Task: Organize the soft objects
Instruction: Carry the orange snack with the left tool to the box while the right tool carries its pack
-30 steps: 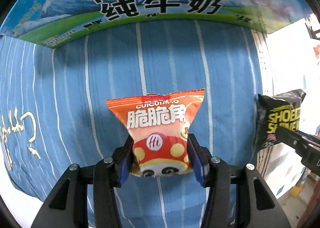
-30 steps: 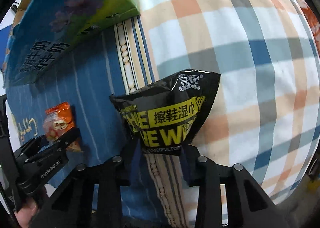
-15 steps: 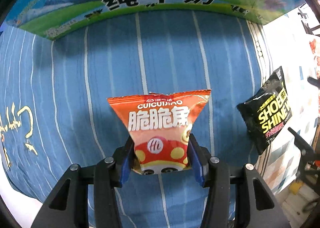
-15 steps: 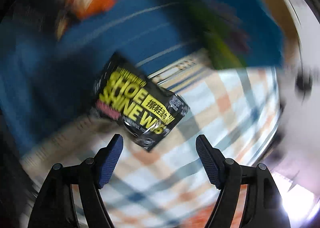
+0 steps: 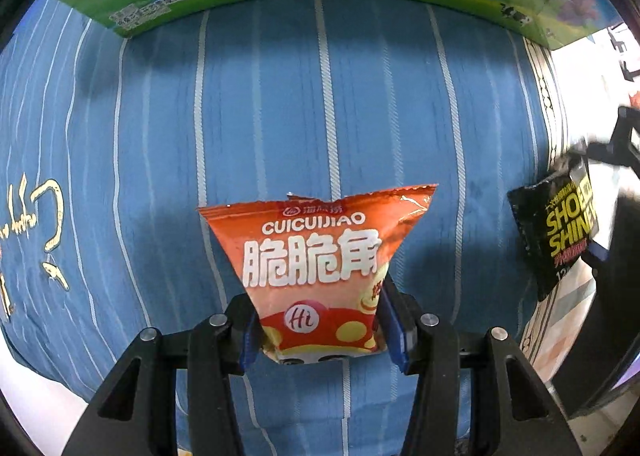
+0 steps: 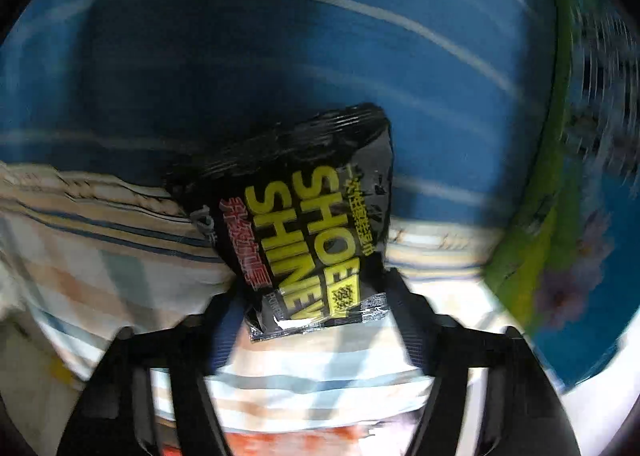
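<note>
Left wrist: your left tongs (image 5: 320,330) clench the orange snack bag (image 5: 320,256); your right tongs (image 6: 316,320), jaws just closing, pinch the black wipes pack (image 6: 304,208)

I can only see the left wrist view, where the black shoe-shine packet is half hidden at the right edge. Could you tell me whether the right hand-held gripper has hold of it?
Observer: The lower end of the black packet lies between the fingers of the right hand-held gripper. Its jaws have just been closing, but blur hides whether the pads press on it.
Operator: Thank you. What is behind the packet?
Observer: The seam where the blue striped cloth meets a checked cloth.
Operator: Is anything else nearby?
Observer: An orange-red patch shows below the gripper, too blurred to identify.
</note>
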The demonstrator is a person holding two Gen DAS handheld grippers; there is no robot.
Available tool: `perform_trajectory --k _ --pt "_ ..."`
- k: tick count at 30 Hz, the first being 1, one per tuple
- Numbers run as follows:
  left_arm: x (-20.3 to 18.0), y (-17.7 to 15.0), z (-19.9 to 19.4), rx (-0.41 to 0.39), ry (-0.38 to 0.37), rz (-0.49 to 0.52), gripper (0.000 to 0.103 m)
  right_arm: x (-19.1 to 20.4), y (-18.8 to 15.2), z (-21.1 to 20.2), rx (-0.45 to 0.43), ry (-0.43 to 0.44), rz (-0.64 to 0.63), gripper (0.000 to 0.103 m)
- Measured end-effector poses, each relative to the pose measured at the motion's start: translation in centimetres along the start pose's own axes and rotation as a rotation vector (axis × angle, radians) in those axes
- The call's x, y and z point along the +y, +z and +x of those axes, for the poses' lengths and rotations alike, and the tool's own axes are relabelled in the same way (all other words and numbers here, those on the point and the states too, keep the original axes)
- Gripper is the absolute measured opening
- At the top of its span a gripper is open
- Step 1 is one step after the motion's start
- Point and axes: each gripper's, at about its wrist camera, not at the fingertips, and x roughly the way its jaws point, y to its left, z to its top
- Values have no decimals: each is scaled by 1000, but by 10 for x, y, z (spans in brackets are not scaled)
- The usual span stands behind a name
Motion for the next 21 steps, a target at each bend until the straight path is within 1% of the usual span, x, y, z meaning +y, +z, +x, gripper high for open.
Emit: perform_trajectory --k 2,3,4,6,7,8,10,12,13,14,15,17,18,19,20,21 --pt "6 -3 0 0 -7 -7 47 -21 -10 -1 -36 85 134 58" --pt "7 -3 1 1 -11 -11 47 -34 -17 1 -52 156 249 58" --pt "7 -1 3 1 -13 -14 47 -49 -27 4 -59 204 336 57" --pt "5 1 8 0 -16 -17 47 -67 -44 8 -92 338 572 57" --pt "6 1 8 1 -17 -18 47 -78 -57 12 -104 420 727 57" --pt "6 2 8 1 -17 -19 47 -85 -71 17 -115 484 846 57" --pt "7 4 7 3 -17 -20 47 -94 -92 24 -133 588 1063 57" --pt "7 7 6 3 -13 -22 47 -100 -113 36 -113 682 1289 57" --pt "5 7 7 3 -10 -21 47 -100 -122 41 -100 740 1403 57" --pt "4 7 8 3 -7 -20 47 -106 -131 46 -101 792 1486 57" --pt "3 6 8 5 -3 -18 47 -106 -138 51 -111 865 1586 57" --pt "0 5 9 9 1 -15 47 -112 -147 57 -125 917 1683 62" --pt "0 6 9 10 2 -16 47 -113 -150 57 -141 930 1713 68" --pt "-1 7 8 13 1 -19 47 -111 -156 60 -162 939 1728 70" --pt "-2 8 7 16 1 -20 47 -113 -161 59 -175 937 1739 71" --pt "-2 9 8 21 1 -20 47 -106 -166 62 -191 924 1752 71"
